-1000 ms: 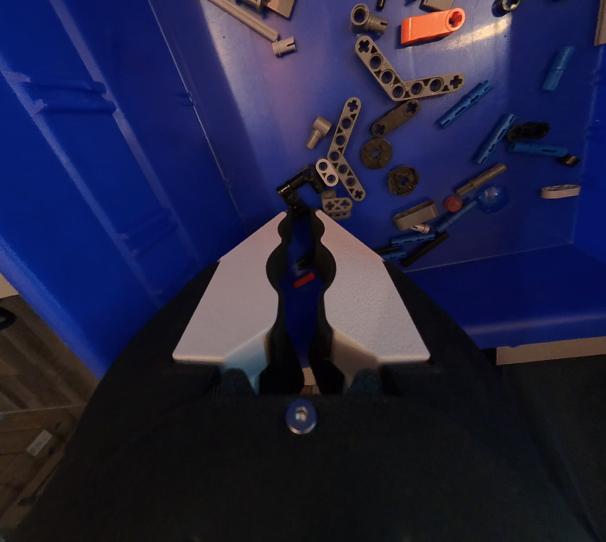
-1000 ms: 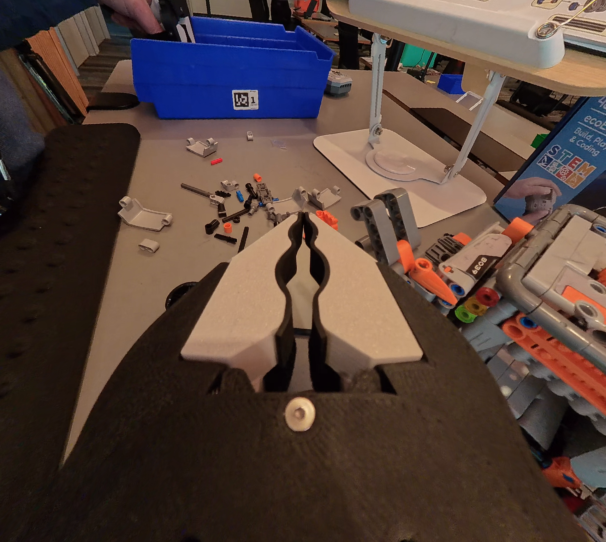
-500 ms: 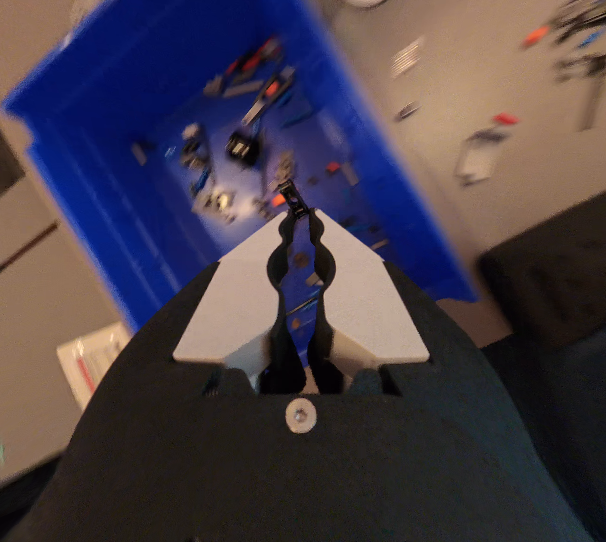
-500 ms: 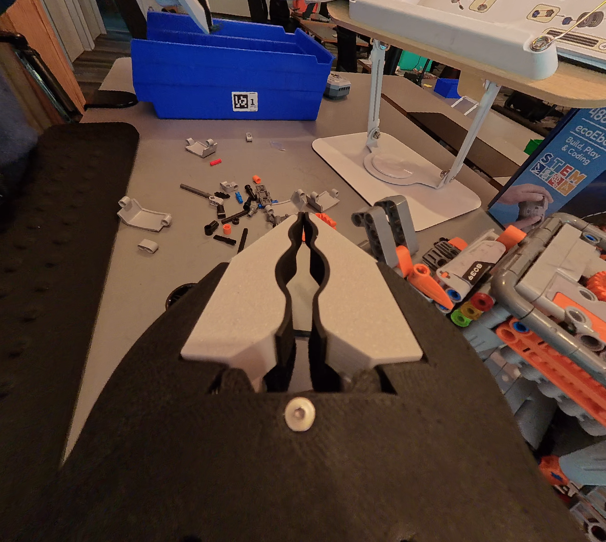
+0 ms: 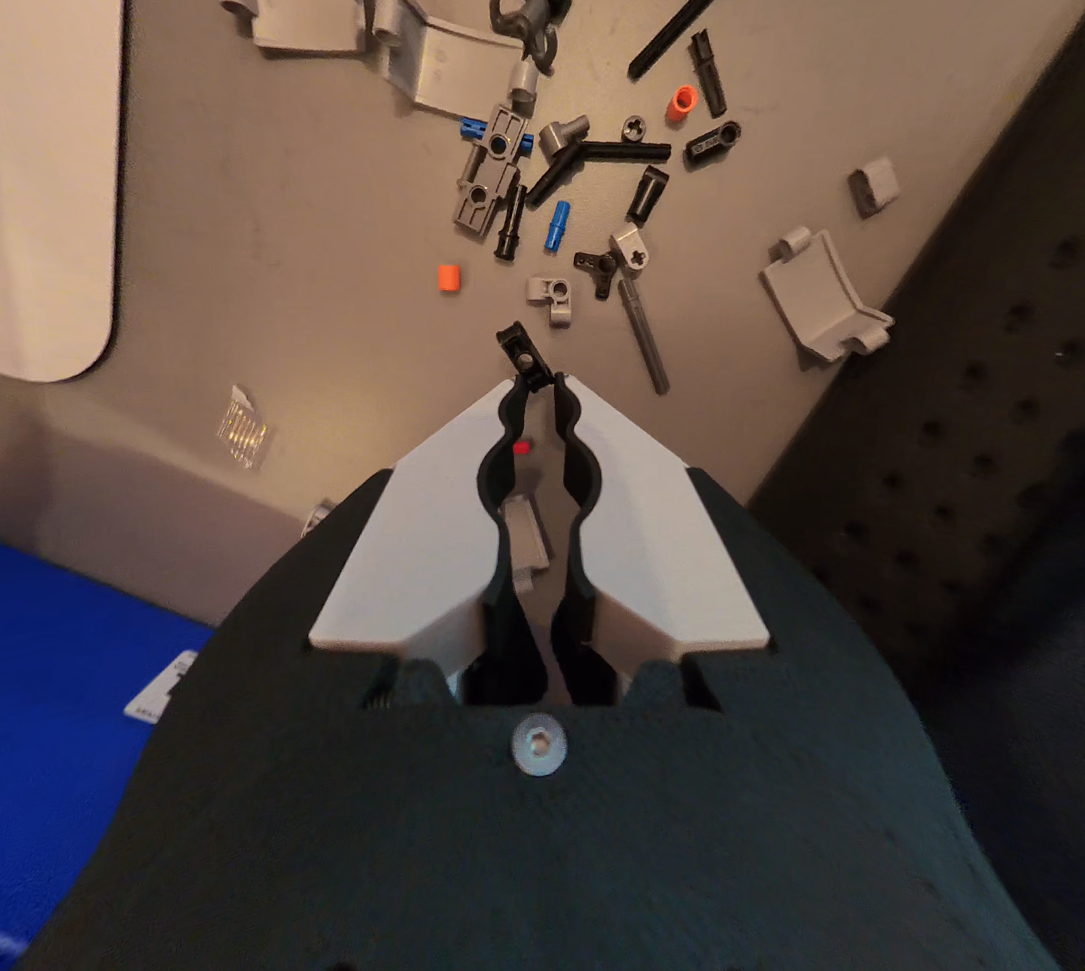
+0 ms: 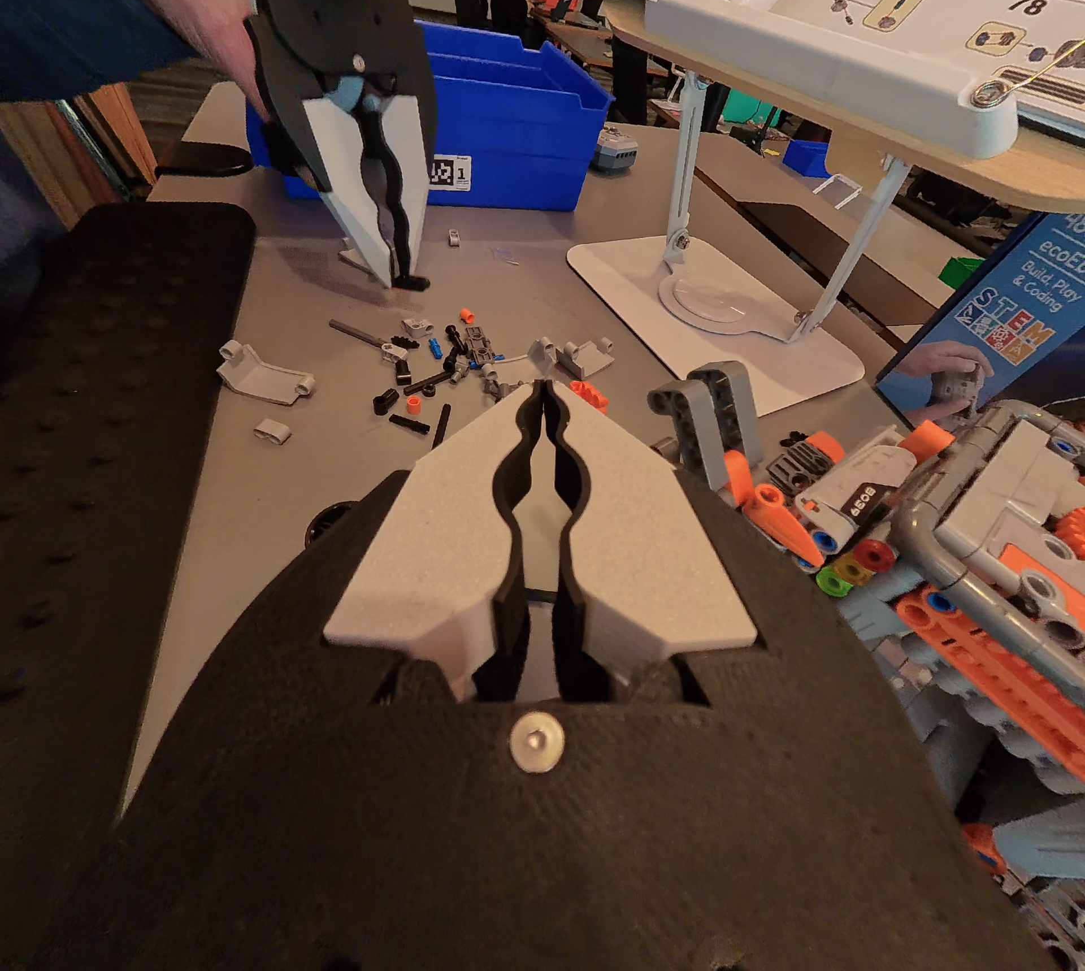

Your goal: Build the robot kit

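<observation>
Moved out of blue bin (image 6: 516,121), upper left of right view, since a second ago.

Left gripper (image 5: 537,385) now above grey surface (image 5: 293,238), clamped on small black connector (image 5: 524,355), frame centre, near scattered loose parts (image 5: 558,179).

Right gripper (image 6: 543,385) pressed together, empty.

Instruction booklet stand (image 6: 734,297), partly built model (image 6: 939,532) at right.
</observation>
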A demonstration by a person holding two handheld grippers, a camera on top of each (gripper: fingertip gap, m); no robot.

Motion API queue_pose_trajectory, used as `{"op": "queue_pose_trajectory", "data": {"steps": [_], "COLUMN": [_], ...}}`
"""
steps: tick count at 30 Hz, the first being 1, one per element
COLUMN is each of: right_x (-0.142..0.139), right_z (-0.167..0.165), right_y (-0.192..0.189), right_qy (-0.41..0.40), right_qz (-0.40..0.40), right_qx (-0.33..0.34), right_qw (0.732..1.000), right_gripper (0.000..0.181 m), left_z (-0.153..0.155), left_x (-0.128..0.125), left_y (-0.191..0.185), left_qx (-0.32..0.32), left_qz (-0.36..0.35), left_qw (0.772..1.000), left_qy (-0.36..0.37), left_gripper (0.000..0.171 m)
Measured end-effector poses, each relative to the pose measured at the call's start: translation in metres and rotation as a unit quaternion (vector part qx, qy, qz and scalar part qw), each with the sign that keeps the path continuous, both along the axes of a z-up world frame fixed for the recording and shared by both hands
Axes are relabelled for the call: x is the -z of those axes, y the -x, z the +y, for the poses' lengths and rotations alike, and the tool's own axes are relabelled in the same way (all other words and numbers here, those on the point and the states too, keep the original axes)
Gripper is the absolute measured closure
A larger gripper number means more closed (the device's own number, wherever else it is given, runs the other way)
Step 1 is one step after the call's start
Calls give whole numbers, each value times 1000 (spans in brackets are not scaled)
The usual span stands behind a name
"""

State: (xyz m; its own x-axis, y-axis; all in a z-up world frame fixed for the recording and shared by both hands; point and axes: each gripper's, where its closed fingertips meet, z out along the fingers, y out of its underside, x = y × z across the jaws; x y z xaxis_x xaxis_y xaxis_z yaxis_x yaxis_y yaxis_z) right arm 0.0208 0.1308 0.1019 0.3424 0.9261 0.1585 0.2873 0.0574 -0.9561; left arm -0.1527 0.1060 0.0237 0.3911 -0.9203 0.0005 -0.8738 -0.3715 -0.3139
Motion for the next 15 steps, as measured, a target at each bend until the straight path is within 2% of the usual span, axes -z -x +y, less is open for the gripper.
{"op": "queue_pose_trajectory", "data": {"steps": [4,6,8,10,12,15], "right_x": [-1,0,0,0,-2,-3], "right_z": [0,0,0,0,0,1], "right_y": [0,0,0,-1,-1,-2], "right_qy": [-1,0,0,0,-1,1], "right_qz": [1,0,0,0,4,11], "right_qx": [0,0,0,0,1,1], "right_qw": [1000,1000,1000,1000,1000,1000], "right_gripper": [181,181,181,181,181,181], "left_z": [-4,-5,-1,-2,-4,7], "left_x": [15,13,9,-4,-28,-70], "left_y": [-5,-8,-7,-5,0,41], "left_qx": [3,-1,-12,-14,-22,-67], "left_qz": [13,-1,-5,-26,-64,-93], "left_qw": [1000,1000,1000,1000,998,992], "left_qy": [14,14,4,-6,-11,-51], "left_gripper": [163,162,155,156,159,160]}}
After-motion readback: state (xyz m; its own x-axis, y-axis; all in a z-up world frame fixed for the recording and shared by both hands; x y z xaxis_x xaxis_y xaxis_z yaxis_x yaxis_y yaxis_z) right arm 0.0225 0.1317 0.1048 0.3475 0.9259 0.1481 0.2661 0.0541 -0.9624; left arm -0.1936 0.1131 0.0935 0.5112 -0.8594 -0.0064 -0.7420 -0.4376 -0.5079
